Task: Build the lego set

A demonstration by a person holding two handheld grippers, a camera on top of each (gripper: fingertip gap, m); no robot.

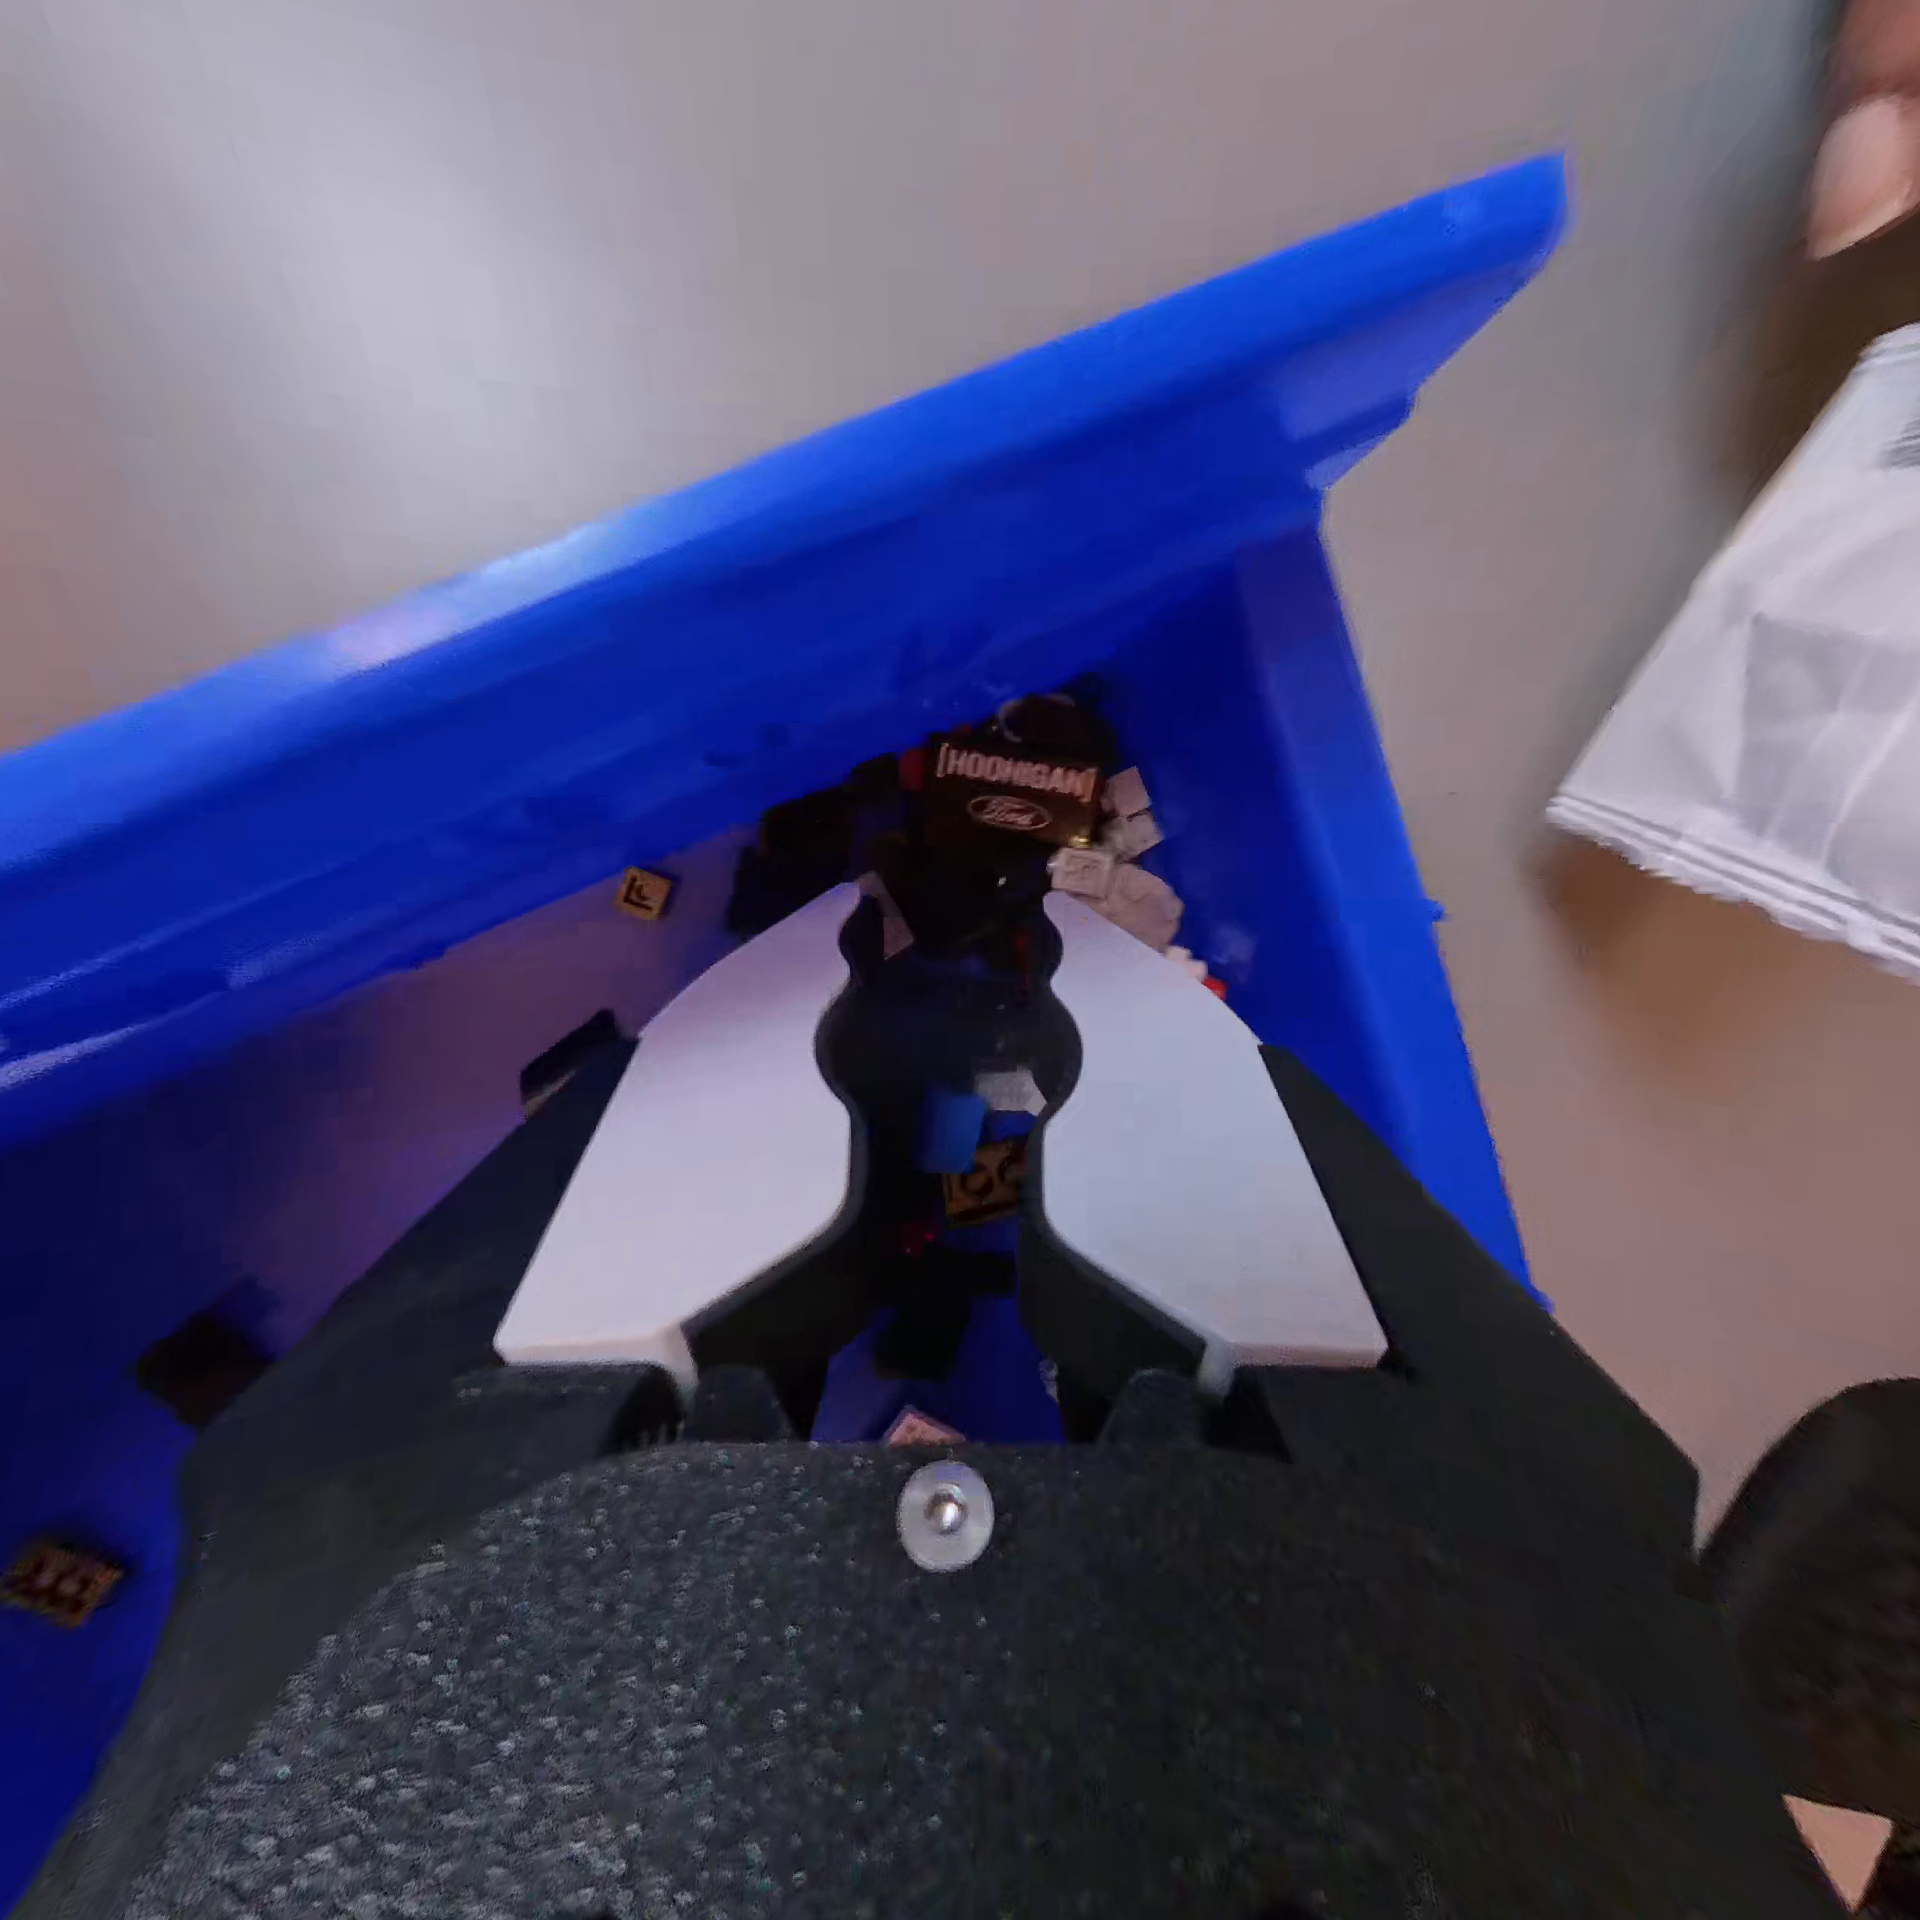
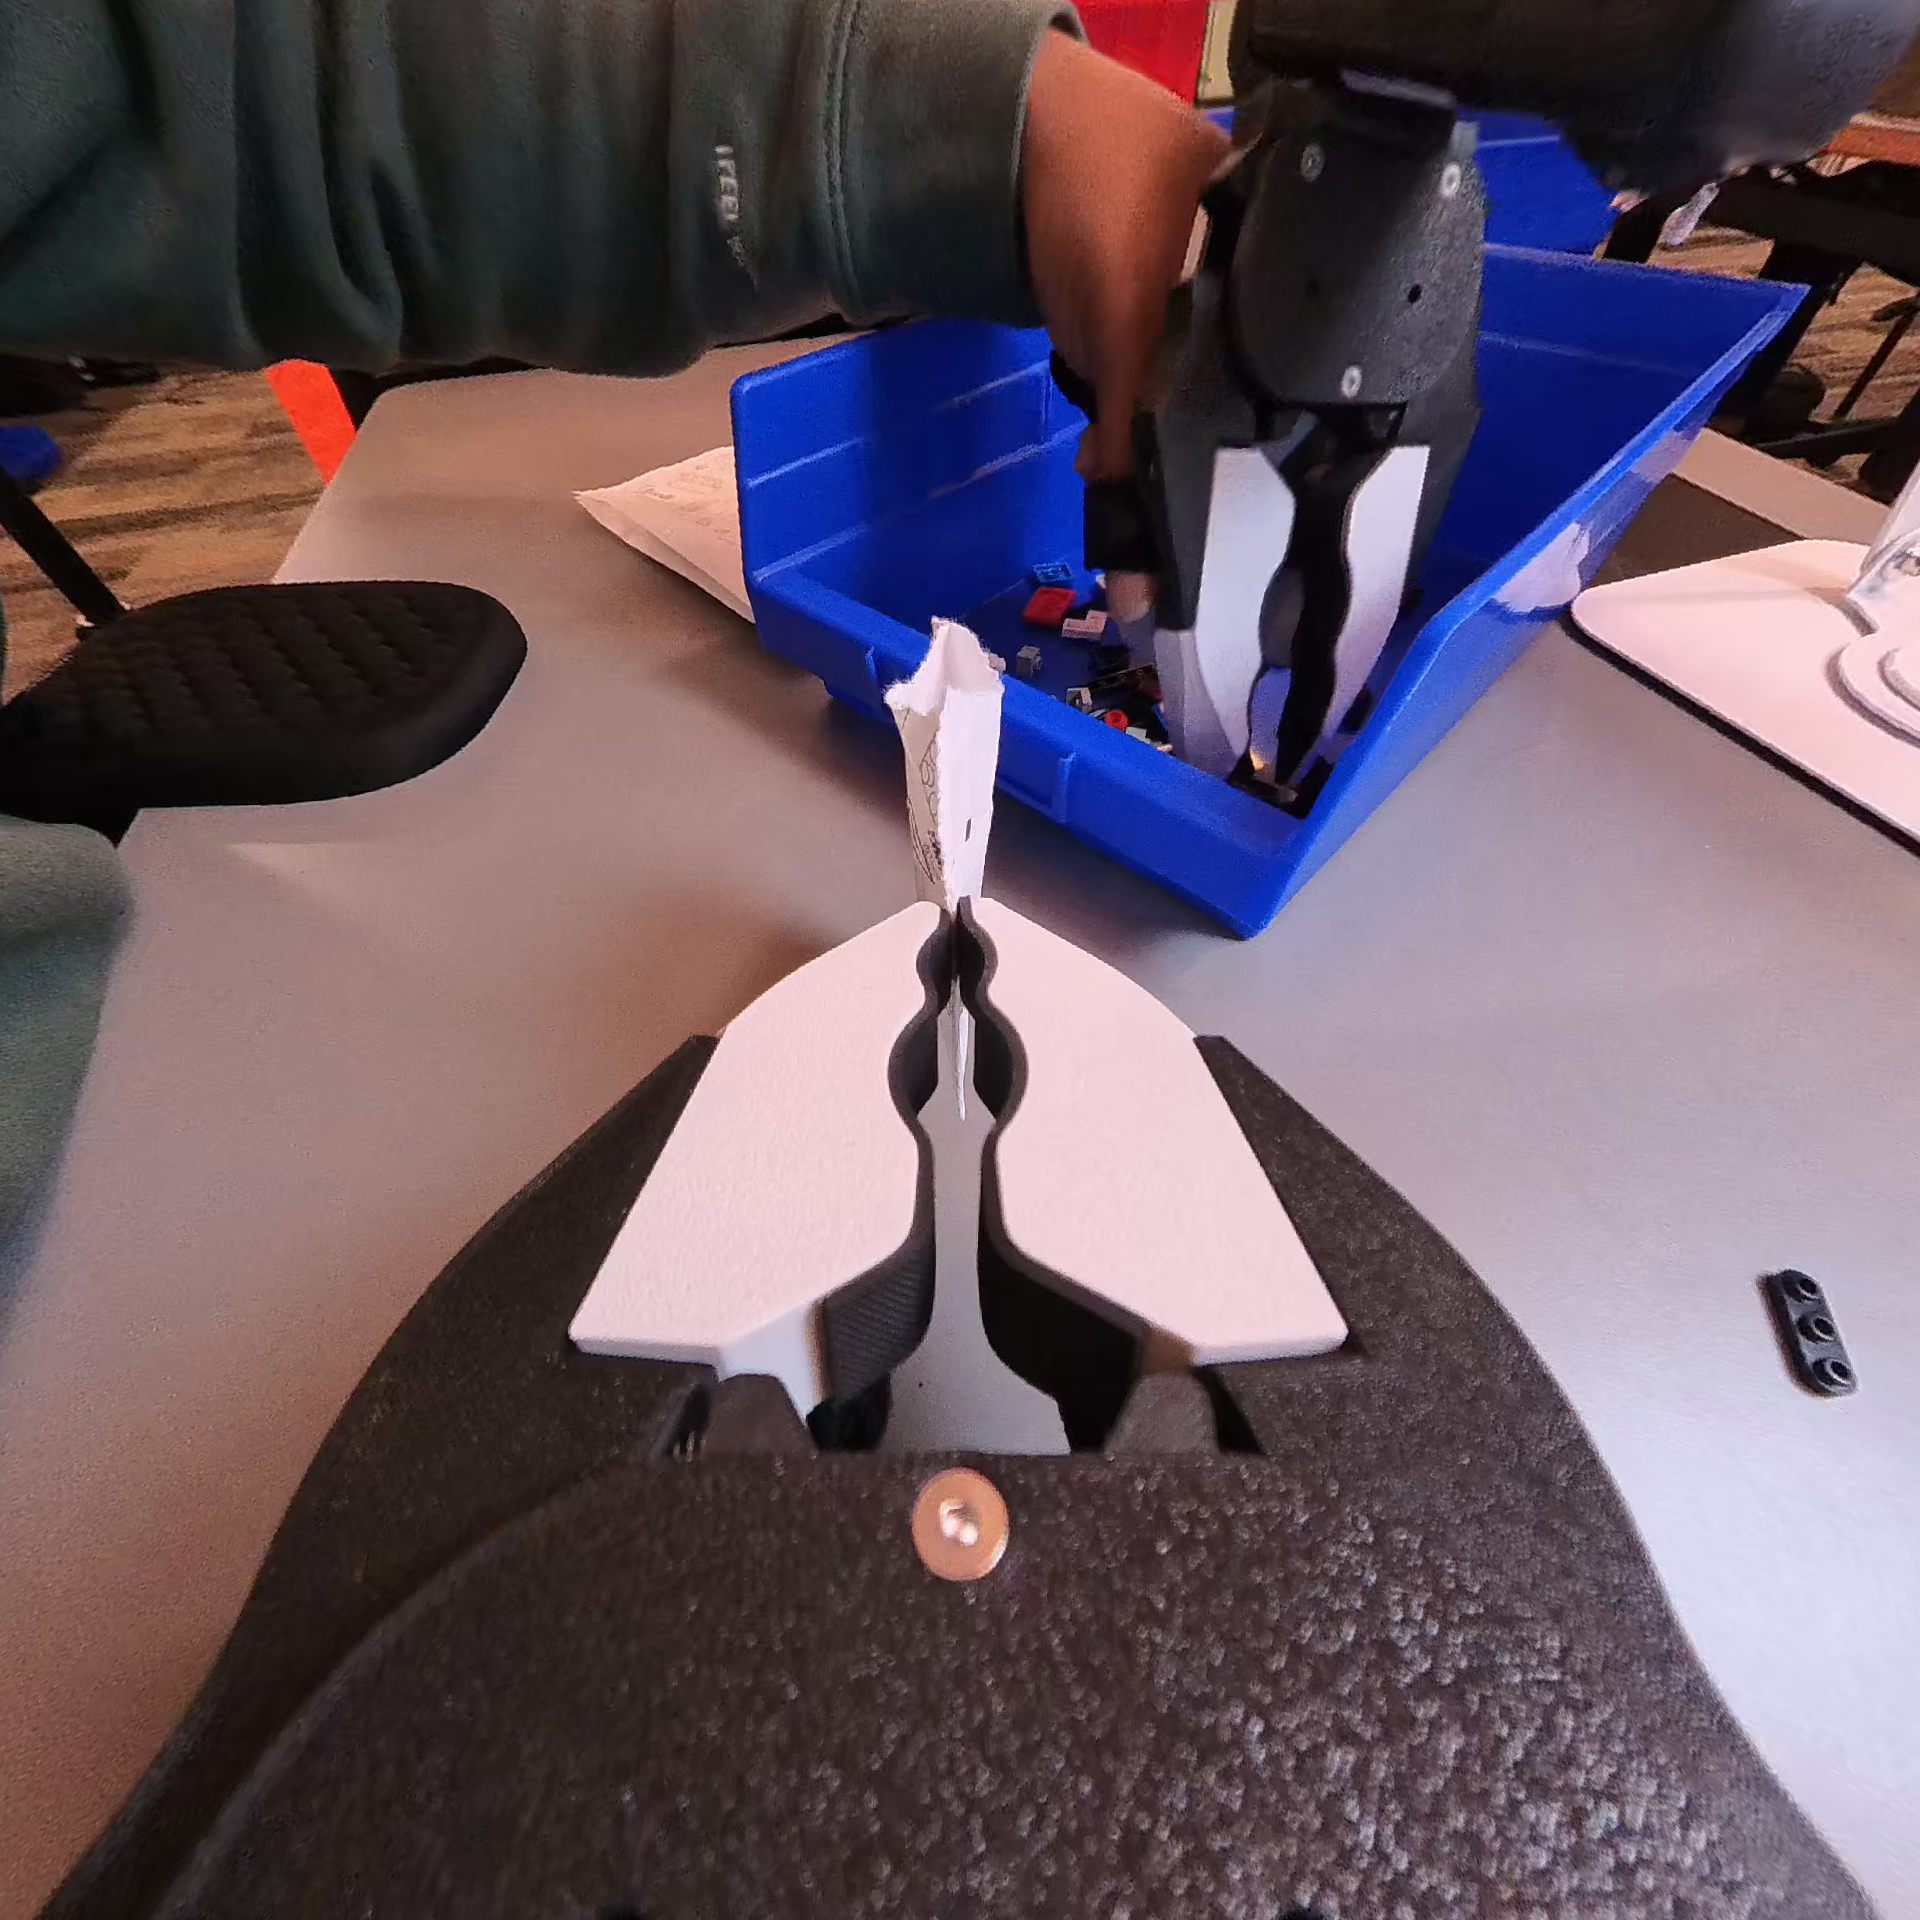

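Note:
My left gripper [image 1: 956,920] reaches down into a corner of a blue bin [image 1: 727,665] that holds several small loose bricks. Its jaws stand about a brick's width apart and appear clamped on a black piece [image 1: 1013,810] with light printing, which sticks out past the tips. White bricks [image 1: 1117,842] lie beside it. The right wrist view shows this gripper [image 2: 1265,769] upright in the bin [image 2: 1195,842], held by a hand. My right gripper [image 2: 958,914] is shut on a white paper bag [image 2: 951,748] with a torn top, above the grey table. The bag also shows in the left wrist view [image 1: 1766,675].
A small black piece with three holes [image 2: 1813,1330] lies on the table at the right. A white mat [image 2: 1714,644] with a clear object on it is at the far right. A paper sheet [image 2: 675,509] lies by the bin. A black chair seat [image 2: 260,696] is at the left. The grippers' ends are close to 15 centimetres from one another.

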